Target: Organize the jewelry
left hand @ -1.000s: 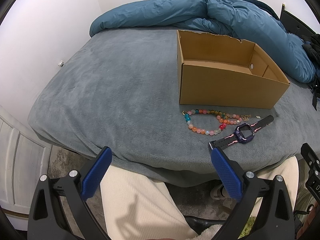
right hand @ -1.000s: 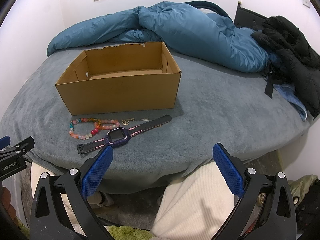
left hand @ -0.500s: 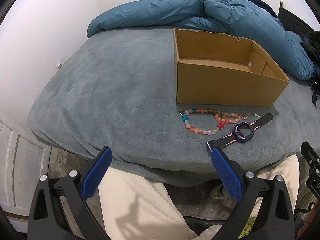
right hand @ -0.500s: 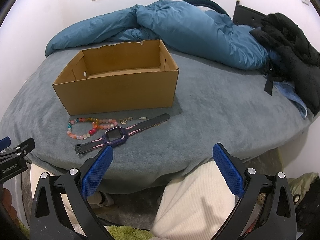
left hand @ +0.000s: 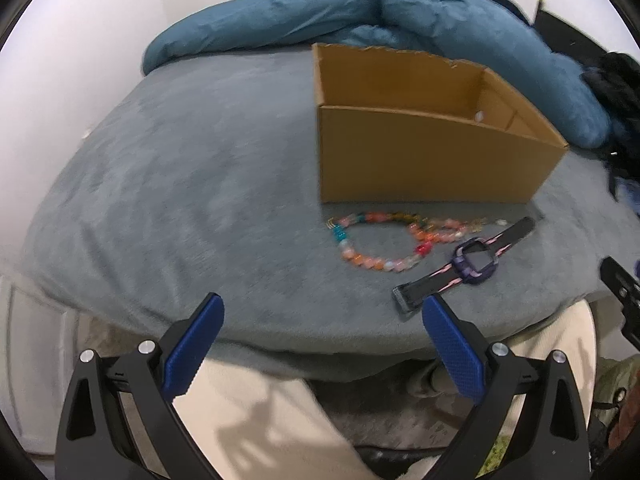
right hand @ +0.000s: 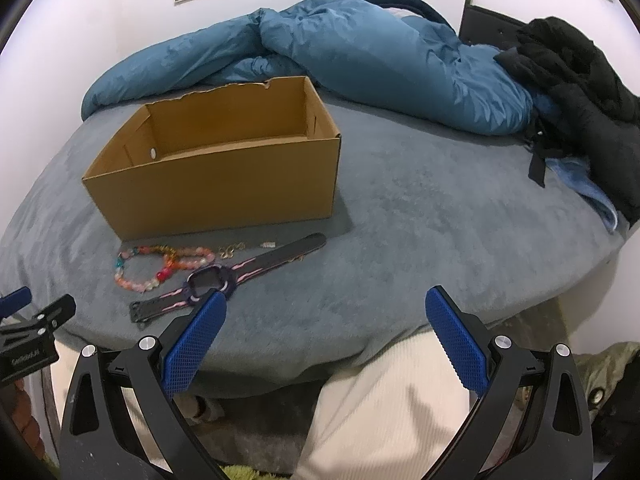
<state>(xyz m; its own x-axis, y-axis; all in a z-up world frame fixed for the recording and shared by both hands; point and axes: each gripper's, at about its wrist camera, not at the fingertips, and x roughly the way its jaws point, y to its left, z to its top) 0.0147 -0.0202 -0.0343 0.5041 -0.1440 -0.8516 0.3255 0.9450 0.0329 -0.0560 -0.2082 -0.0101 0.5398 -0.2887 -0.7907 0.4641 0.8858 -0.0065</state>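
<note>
In the left wrist view, the left gripper [left hand: 322,320] hangs over the near edge of the grey plush bed cover [left hand: 180,184] with its blue-padded fingers [left hand: 194,346] spread wide and nothing between them. The string of multicoloured round beads [left hand: 380,240] lies beyond the fingers, curled in a loop just in front of the open brown cardboard box [left hand: 420,160] and nearer the right-hand finger than the left. The purple and pink strap watch [left hand: 474,262] lies flat to the right of the beads, its near strap end just beyond the tip of the right-hand finger; this view is somewhat blurred. In the right wrist view, the right gripper [right hand: 322,316] also stands wide apart and empty, above cream ribbed trousers [right hand: 392,400]. Here the watch [right hand: 208,280] sits immediately beyond the tip of the left-hand finger [right hand: 196,336], its strap running up to the right, with the beads [right hand: 160,264] further left and a small gold-coloured chain [right hand: 232,250] between beads and box [right hand: 224,176]. A rumpled blue duvet [right hand: 360,52] and black clothing [right hand: 580,92] lie beyond.
</note>
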